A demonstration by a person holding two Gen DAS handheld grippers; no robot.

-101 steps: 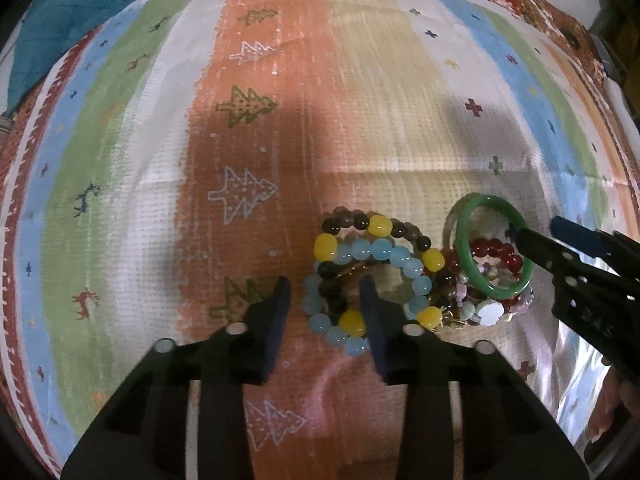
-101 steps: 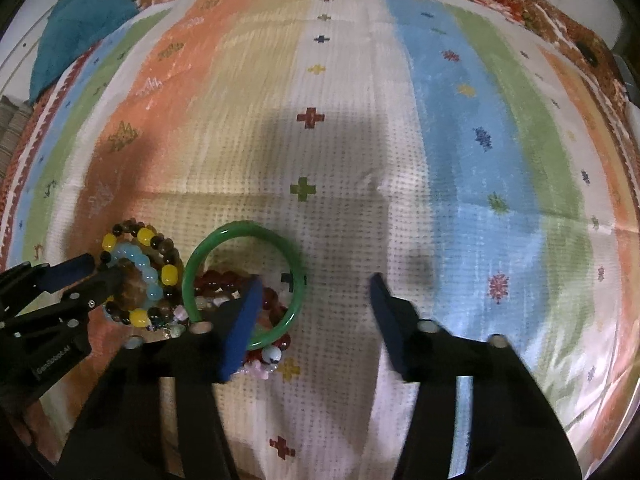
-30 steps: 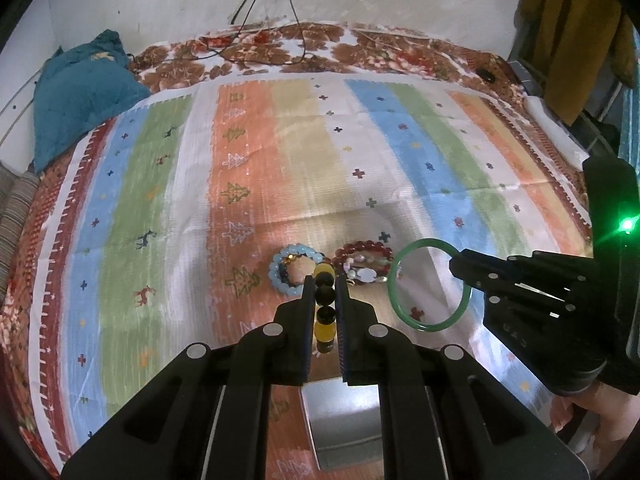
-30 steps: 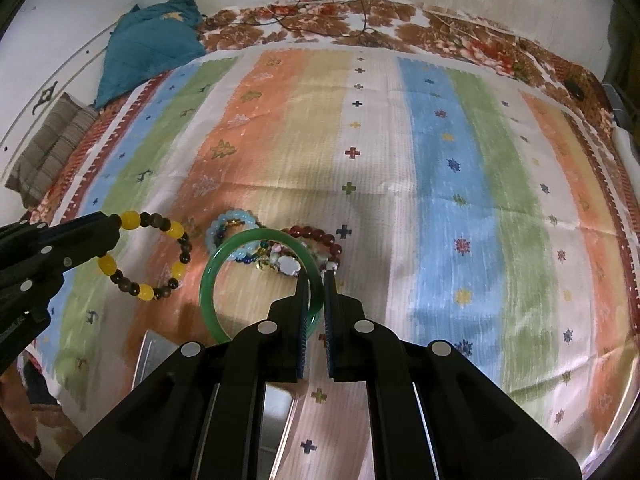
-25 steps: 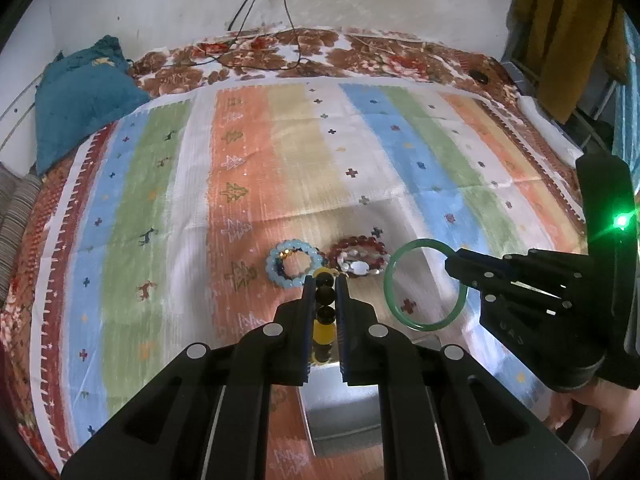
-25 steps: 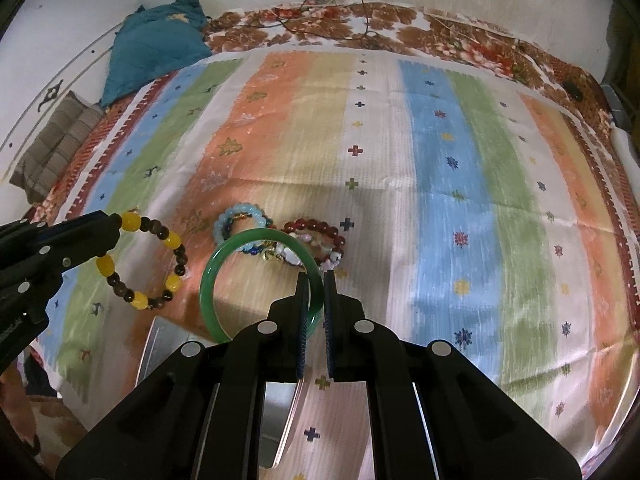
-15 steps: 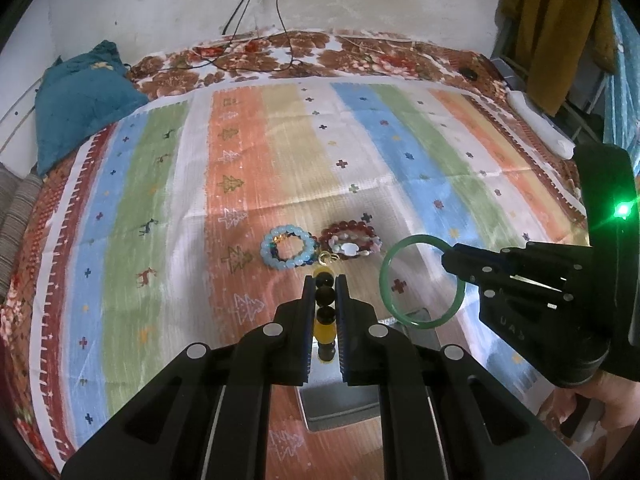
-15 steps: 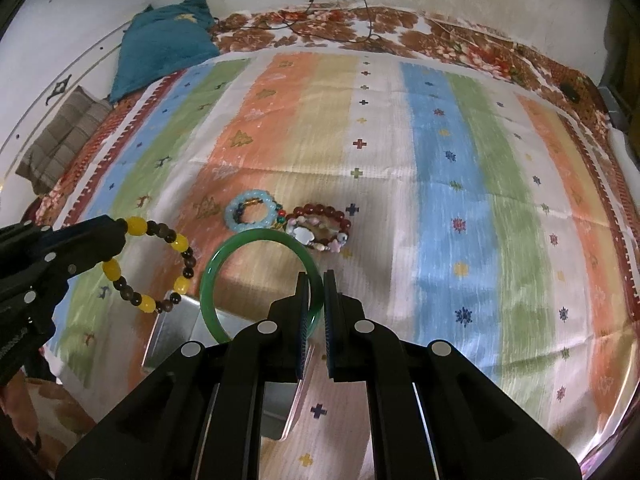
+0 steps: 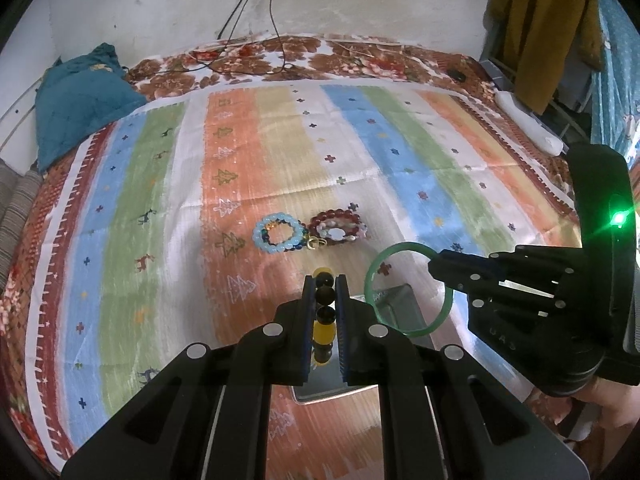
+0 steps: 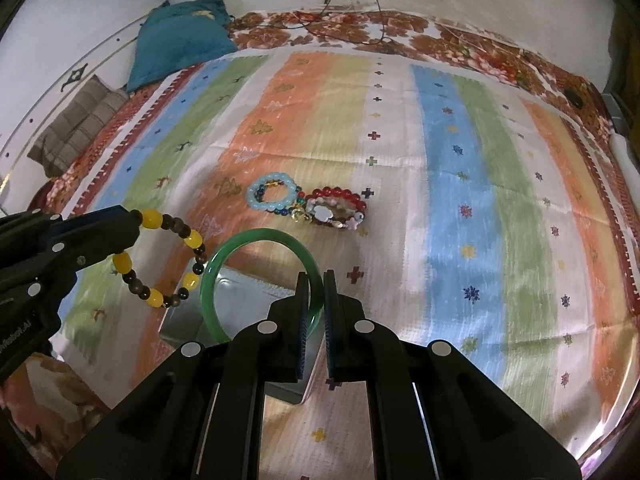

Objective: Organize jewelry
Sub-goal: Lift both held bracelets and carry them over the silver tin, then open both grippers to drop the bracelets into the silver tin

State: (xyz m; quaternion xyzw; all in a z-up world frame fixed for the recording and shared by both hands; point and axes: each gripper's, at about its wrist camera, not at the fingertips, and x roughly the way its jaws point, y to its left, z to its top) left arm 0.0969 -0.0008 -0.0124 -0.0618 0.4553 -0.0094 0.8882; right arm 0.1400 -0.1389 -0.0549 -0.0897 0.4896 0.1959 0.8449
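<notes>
My left gripper (image 9: 324,280) is shut on a yellow and brown bead bracelet (image 9: 323,330), seen edge-on between the fingers; in the right wrist view the bead bracelet (image 10: 160,256) hangs as a ring from the left gripper (image 10: 134,220). My right gripper (image 10: 316,276) is shut on a green bangle (image 10: 240,240); in the left wrist view the bangle (image 9: 374,280) hangs from the right gripper (image 9: 434,262). Both are held above a grey metal box (image 10: 240,284), also the grey box (image 9: 400,304). A light blue bead bracelet (image 9: 279,233) and a red bead bracelet pile (image 9: 338,227) lie on the striped cloth.
The striped cloth (image 9: 160,200) covers a bed. A teal pillow (image 9: 80,96) lies at the far left corner, with cables (image 9: 240,20) on the wall behind. A folded brown cloth (image 10: 76,128) sits left. A yellow garment (image 9: 540,32) hangs at the right.
Both grippers have drawn back toward the near edge with their bracelets. The pile on the cloth looks farther away, and more of the grey box shows under the held bracelets.
</notes>
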